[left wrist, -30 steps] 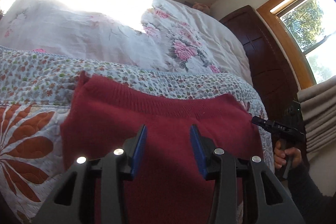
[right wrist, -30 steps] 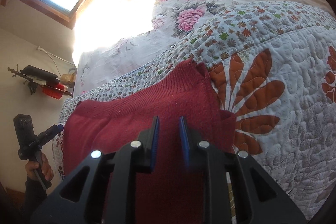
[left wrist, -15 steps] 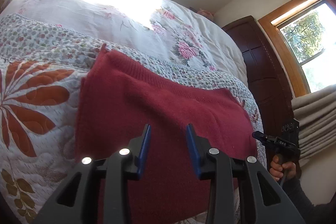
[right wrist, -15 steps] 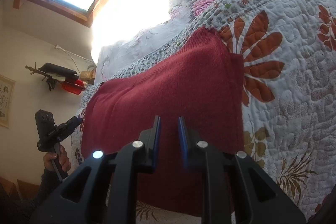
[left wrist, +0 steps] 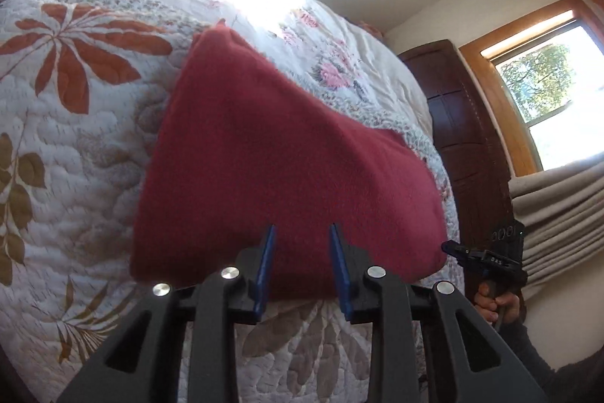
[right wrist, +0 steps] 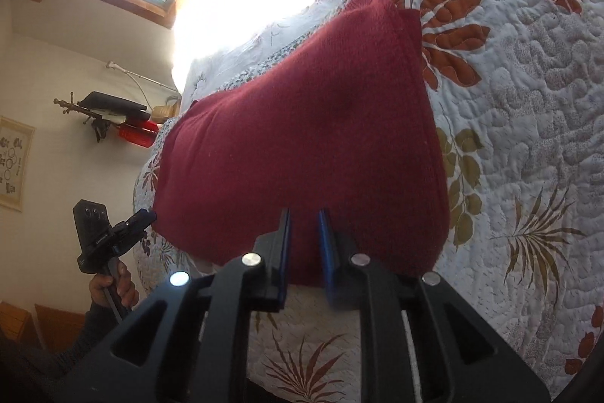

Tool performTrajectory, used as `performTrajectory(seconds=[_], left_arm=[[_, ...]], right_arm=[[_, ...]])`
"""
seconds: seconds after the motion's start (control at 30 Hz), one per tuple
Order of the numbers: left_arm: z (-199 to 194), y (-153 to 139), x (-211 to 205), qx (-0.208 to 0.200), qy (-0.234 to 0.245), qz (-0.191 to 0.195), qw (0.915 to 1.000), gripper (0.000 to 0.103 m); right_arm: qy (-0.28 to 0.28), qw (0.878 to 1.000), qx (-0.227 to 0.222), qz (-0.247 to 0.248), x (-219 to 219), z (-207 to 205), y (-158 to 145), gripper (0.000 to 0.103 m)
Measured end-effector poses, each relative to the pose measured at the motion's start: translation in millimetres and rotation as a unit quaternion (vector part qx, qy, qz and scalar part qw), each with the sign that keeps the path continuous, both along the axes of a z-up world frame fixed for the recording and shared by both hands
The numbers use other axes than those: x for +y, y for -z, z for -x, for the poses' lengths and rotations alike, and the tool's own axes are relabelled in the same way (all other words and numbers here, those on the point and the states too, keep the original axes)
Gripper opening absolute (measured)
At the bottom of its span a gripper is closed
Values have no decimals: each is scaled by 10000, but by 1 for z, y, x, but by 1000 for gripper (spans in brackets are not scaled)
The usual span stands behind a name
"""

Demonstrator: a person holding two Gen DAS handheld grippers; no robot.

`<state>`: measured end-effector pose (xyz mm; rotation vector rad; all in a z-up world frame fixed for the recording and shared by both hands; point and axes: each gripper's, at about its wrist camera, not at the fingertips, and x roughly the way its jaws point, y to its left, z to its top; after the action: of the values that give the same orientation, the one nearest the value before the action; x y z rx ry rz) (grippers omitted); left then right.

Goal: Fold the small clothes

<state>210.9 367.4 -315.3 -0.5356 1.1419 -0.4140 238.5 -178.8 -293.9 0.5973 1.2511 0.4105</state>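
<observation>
A dark red knit garment [left wrist: 287, 169] lies folded flat on the floral quilt [left wrist: 75, 146], and it shows again in the right wrist view [right wrist: 302, 138]. My left gripper [left wrist: 302, 244] hovers open over the garment's near edge with nothing between its blue pads [left wrist: 267, 259]. My right gripper [right wrist: 305, 233] is over the same near edge, open only by a narrow gap and pinching nothing. Each gripper also appears in the other's view, held in a hand: the right gripper [left wrist: 487, 259] off the garment's right corner, the left gripper [right wrist: 113, 237] off its left corner.
White floral pillows [left wrist: 332, 63] lie beyond the garment. A dark wooden headboard [left wrist: 460, 123] and beige curtains [left wrist: 558, 214] stand at the bed's right side below a window [left wrist: 547, 89]. A wall rack with a red object [right wrist: 128, 127] hangs left of the bed.
Both grippers have drawn back toward the bed's near edge, so the whole garment and more of the quilt now show. The left jaws have narrowed slightly. The garment stays flat.
</observation>
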Motion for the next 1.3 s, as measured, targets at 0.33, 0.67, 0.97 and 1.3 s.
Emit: performTrajectory(seconds=[0.33,0.67,0.97,1.3], left_arm=[[13,24,33,512,-269,175,9982,41],[-20,-1,113,977,-671,1448,9823,92],[-74,24,131,1657,-368,2135,9621,93],[-90,43,150,1718,-305,2648,9484,94]], right_arm=[[612,9956,171,687,-34,30,6,3],[-1547,9284,-1131,3182,172,85,-77,68],[-3749,7179,-2775,5167,400,107,-25,79],[-4377,5871,-3252,5983,472,96,40,77]])
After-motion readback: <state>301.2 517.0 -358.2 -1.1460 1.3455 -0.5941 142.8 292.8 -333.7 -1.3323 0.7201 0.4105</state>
